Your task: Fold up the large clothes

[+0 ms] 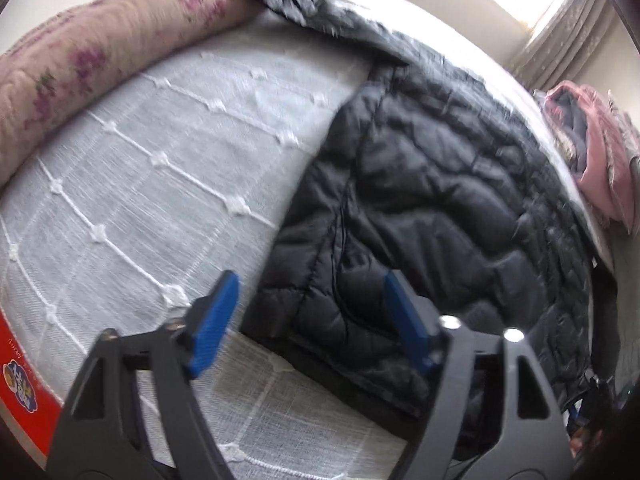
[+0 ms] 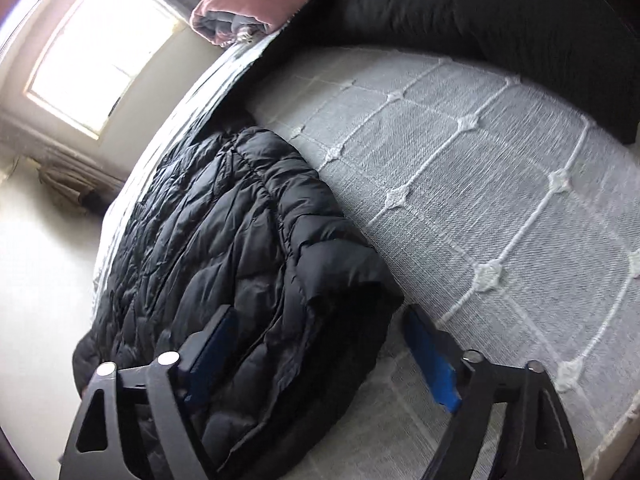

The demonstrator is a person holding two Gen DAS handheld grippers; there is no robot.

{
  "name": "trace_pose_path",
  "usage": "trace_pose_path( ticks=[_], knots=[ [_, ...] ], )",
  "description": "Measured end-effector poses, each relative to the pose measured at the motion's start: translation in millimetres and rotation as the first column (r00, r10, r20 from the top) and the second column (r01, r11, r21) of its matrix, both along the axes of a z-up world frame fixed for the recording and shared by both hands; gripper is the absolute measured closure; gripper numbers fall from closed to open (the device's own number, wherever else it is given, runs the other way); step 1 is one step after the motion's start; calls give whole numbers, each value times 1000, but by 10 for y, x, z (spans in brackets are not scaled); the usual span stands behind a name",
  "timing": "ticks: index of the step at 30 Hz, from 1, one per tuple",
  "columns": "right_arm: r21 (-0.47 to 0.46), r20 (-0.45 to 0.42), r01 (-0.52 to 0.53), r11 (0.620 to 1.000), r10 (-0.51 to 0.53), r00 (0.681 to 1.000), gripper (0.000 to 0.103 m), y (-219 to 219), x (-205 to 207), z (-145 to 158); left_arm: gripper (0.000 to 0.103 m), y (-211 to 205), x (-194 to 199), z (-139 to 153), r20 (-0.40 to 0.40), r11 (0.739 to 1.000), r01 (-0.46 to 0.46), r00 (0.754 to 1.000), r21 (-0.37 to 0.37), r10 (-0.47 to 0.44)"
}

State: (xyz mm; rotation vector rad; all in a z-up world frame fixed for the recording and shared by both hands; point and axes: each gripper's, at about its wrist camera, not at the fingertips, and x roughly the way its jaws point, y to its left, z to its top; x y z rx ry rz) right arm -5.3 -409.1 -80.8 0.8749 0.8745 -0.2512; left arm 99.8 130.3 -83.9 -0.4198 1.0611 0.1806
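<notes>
Slippage worries us: both grippers, left [image 1: 310, 320] and right [image 2: 320, 354], hold jaws wide apart, empty; puffy down jacket [image 1: 432, 184] at twelve o'clock may spring unfolded.

Quick count from my feeds: I saw one black puffer jacket [image 1: 432, 200] spread on one bed [image 1: 192, 152], two grippers, left gripper [image 1: 312, 320] and right gripper [image 2: 320, 356], both spread wide. Also one floral rolled quilt [image 1: 100, 60], one pink folded blanket pile [image 2: 256, 4], and one window [image 2: 100, 52].
</notes>
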Motion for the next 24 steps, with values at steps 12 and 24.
trace_pose_path(
  ticks=[12,24],
  knots=[
    [-62,103,-42,997,48,994,98,47,-288,172,94,-52,-294,74,24,998,3,1000,63,-5],
    [-62,173,-103,993,112,979,98,62,-507,473,93,148,-460,180,37,1000,-21,999,5,21]
  ],
)
